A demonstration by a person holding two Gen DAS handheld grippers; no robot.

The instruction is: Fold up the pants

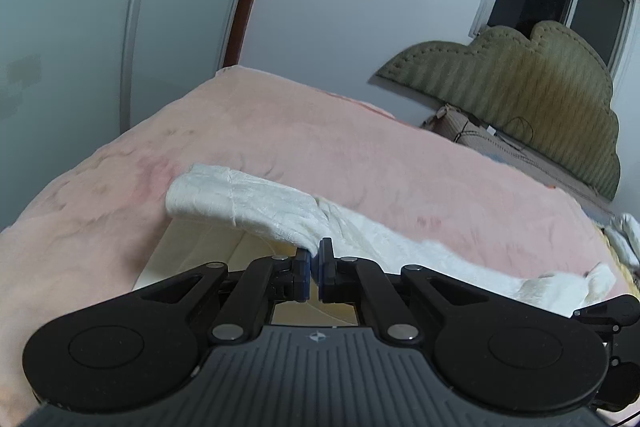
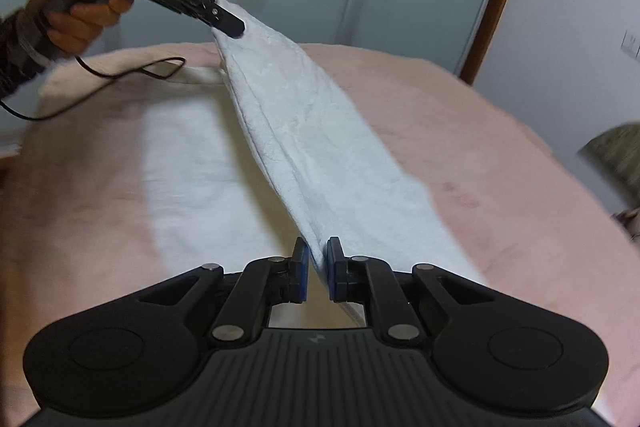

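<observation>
While lettering does run along the body of the left gripper (image 2: 234, 27) in the right wrist view, it is too blurred to read, and a small star-like emblem sits on the housing behind each pair of fingers with no words by it. On to the grip! The left gripper's fingers are clenched on the white pants (image 2: 304, 131), pinching a bunched edge of cloth between the blue pads (image 1: 306, 269); a folded flap of the fabric hangs away ahead and to the left of those fingertips. The right gripper (image 2: 318, 263) is clamped too, its jaws pressed onto a ridge of the same cloth that runs straight out from between its fingers. From there the pants stretch as a lifted, taut band up and ahead to the left gripper, held by a hand (image 2: 76, 15) at upper left of the fingers. More of the pants lies flat to the left of the right fingers, spread on the pink blanket (image 2: 500, 163). A thin black cable (image 2: 132, 71) trails across the blanket below that hand.
</observation>
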